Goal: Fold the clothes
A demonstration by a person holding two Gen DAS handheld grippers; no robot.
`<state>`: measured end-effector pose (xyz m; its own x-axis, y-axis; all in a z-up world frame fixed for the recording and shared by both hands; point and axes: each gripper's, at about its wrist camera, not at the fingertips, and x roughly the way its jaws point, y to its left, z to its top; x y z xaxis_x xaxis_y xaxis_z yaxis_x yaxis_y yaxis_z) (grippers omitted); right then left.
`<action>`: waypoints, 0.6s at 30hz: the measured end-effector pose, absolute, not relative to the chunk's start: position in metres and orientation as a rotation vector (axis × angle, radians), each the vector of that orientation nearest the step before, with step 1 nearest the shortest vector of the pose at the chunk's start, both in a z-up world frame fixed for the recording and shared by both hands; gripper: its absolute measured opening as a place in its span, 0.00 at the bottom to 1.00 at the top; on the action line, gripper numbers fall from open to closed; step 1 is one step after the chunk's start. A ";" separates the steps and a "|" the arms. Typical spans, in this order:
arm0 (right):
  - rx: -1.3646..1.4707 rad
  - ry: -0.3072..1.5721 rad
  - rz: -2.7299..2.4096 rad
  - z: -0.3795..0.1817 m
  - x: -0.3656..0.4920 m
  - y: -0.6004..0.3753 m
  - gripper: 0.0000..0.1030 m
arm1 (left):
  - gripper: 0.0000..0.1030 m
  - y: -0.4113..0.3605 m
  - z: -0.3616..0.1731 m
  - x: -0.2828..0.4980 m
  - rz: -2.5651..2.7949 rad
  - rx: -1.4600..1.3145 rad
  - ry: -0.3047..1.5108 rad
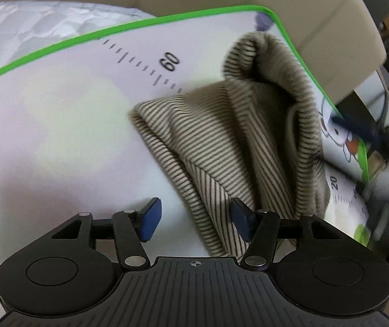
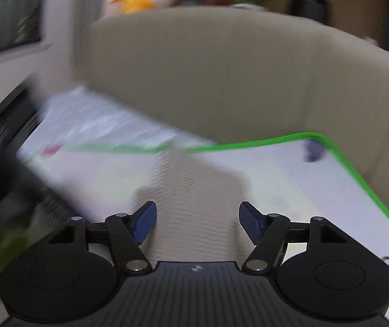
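A beige garment with thin dark stripes (image 1: 238,136) lies bunched and partly folded on a white mat with a green border (image 1: 58,125). My left gripper (image 1: 195,222) is open just above the garment's near edge, which runs between the blue pads. My right gripper (image 2: 197,223) is open and empty over the same garment (image 2: 191,188), which shows blurred ahead of it on the mat (image 2: 289,185). The right wrist view is motion-blurred.
A beige sofa back (image 2: 221,76) rises behind the mat. A pale quilted cloth (image 1: 30,24) lies beyond the mat's far edge. The mat carries ruler marks and a cartoon print (image 1: 341,136). Dark clutter and cables (image 1: 379,125) sit off its right edge.
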<state>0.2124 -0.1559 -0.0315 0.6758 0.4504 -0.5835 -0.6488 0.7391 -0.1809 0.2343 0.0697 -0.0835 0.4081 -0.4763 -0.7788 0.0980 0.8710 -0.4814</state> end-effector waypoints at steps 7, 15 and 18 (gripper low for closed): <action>-0.593 0.533 0.578 -0.072 0.209 -0.138 0.58 | 0.58 0.076 -0.092 0.240 -0.357 -0.484 1.122; -0.200 0.652 0.642 0.002 0.241 -0.185 0.16 | 0.48 0.073 -0.102 0.241 -0.415 -0.566 1.162; -0.032 0.700 0.739 0.020 0.246 -0.185 0.12 | 0.47 0.070 -0.106 0.244 -0.427 -0.567 1.167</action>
